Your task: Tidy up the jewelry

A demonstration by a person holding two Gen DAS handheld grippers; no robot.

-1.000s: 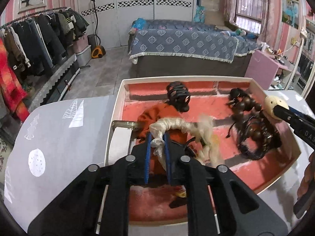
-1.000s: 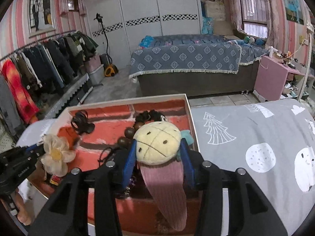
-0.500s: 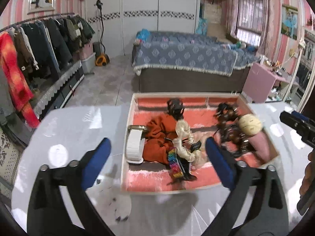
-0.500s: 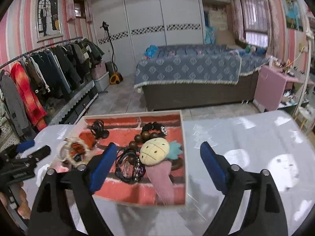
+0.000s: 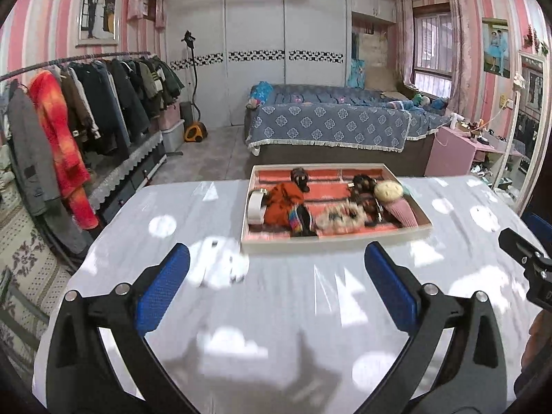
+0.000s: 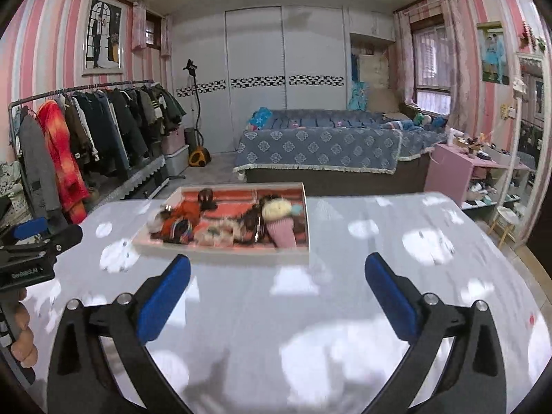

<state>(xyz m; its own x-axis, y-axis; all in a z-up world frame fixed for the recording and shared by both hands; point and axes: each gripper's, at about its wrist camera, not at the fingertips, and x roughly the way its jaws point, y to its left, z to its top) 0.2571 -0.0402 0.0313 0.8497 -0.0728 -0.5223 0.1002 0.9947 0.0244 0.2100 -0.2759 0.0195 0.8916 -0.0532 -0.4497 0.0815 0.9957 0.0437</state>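
A white tray (image 5: 421,236) with a red brick-pattern lining sits at the table's far side and holds several accessories: a white band (image 5: 255,205), an orange scrunchie (image 5: 284,203), a cream flower band (image 5: 339,219), dark beads (image 5: 362,189) and a cream-and-pink plush clip (image 5: 393,196). The tray also shows in the right wrist view (image 6: 220,250). My left gripper (image 5: 276,284) is open and empty, well back from the tray. My right gripper (image 6: 276,291) is open and empty, also back from the tray.
The table wears a grey cloth (image 5: 276,327) with white prints. Beyond it are a bed (image 5: 331,127), a clothes rack (image 5: 86,103) at left and a pink cabinet (image 5: 459,151) at right. The other gripper shows at each view's edge.
Both grippers opened and let go of the flower band and the plush clip into the tray. Both then pulled back and up from the tray.
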